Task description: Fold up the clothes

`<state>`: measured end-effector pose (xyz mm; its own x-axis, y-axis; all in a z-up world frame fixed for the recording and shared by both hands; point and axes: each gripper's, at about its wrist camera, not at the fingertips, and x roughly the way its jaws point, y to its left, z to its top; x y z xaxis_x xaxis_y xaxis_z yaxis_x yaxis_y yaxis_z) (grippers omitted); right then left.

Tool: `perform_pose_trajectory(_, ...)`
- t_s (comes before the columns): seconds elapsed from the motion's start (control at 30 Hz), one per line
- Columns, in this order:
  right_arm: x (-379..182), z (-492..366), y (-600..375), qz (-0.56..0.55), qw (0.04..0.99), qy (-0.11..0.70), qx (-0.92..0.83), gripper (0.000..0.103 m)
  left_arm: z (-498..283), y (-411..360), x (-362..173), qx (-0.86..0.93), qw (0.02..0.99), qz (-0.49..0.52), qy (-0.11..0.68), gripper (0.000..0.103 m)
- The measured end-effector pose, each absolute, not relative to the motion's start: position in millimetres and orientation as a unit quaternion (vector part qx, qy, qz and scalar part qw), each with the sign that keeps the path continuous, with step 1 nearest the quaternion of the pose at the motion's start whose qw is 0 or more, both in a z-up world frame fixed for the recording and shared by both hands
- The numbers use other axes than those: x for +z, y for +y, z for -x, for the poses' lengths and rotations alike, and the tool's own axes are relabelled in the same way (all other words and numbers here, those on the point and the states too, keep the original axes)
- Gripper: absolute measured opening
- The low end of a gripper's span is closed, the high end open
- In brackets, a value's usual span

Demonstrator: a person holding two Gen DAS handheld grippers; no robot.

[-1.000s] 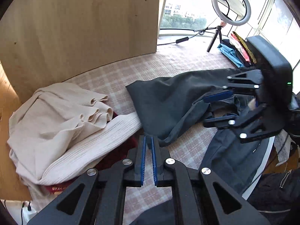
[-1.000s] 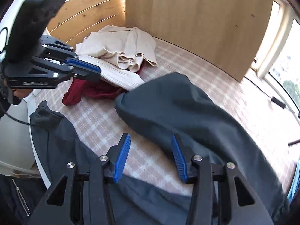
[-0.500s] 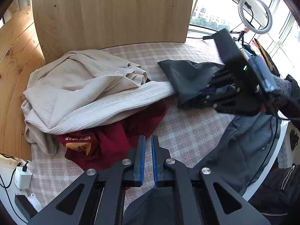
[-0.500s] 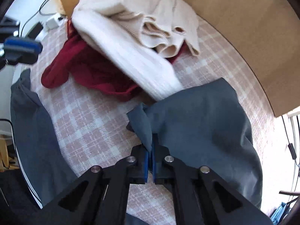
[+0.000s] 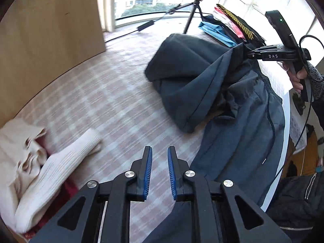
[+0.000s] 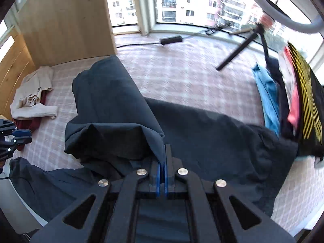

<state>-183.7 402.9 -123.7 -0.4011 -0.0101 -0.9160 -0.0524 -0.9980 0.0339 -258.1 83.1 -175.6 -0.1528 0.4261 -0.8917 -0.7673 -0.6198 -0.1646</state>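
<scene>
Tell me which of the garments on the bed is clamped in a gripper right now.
The dark grey garment: the right gripper is shut on its edge, lifting it. The cream sweater and blue top lie untouched.

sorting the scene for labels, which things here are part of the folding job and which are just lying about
In the job:
dark trousers
right tool, shut on them
left tool, opening, nothing in it

Lying about:
cream sweater
ring light stand
blue cloth

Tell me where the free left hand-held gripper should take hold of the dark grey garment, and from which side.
Probably the loose folded corner of the dark grey garment nearest the left hand-held gripper, coming down from above: it lies flat on the checked cover, while the right hand-held gripper pinches the far edge.
</scene>
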Motion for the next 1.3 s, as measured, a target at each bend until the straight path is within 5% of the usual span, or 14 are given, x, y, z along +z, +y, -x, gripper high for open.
perform_pose_trajectory(0.2,-137.0,161.5,426.5,0.549,0.021,0.048,0.834,0.002,246.0,153.1,-187.1,0.710,0.439,0.507,0.214,0.028)
perform_pose_trajectory(0.3,-137.2,160.8,425.6,0.546,0.013,0.047,0.836,0.002,234.3,163.4,-193.5,0.709,0.431,0.496,0.256,0.044)
perform_pose_trajectory(0.47,-138.3,163.9,423.4,0.543,-0.001,0.039,0.839,0.002,251.2,176.7,-213.1,0.719,0.391,0.515,0.253,0.044)
perform_pose_trajectory(0.53,-137.8,165.4,421.5,0.543,-0.006,0.035,0.839,0.002,259.0,183.0,-219.9,0.726,0.378,0.520,0.245,0.033)
perform_pose_trajectory(0.57,-138.1,166.6,421.0,0.543,-0.007,0.033,0.839,0.002,262.7,186.1,-225.6,0.722,0.373,0.530,0.242,0.004)
perform_pose_trajectory(0.7,-127.9,171.5,414.6,0.536,-0.013,0.027,0.844,0.002,271.6,178.6,-212.1,0.749,0.342,0.511,0.247,0.002)
perform_pose_trajectory(1.07,-57.9,207.0,264.6,0.466,-0.171,0.015,0.868,0.002,273.3,-28.6,-29.6,0.867,0.168,0.393,0.257,0.002)
perform_pose_trajectory(1.13,-73.2,213.9,206.7,0.489,-0.236,0.026,0.839,0.004,255.2,-68.7,-27.5,0.859,0.146,0.406,0.275,0.004)
perform_pose_trajectory(1.2,-100.4,217.0,149.5,0.533,-0.304,0.021,0.789,0.017,237.4,-110.0,-55.5,0.835,0.119,0.450,0.293,0.015)
perform_pose_trajectory(1.3,-132.0,200.3,96.2,0.552,-0.327,-0.061,0.765,0.018,205.3,-163.5,-115.5,0.782,0.098,0.535,0.305,0.018)
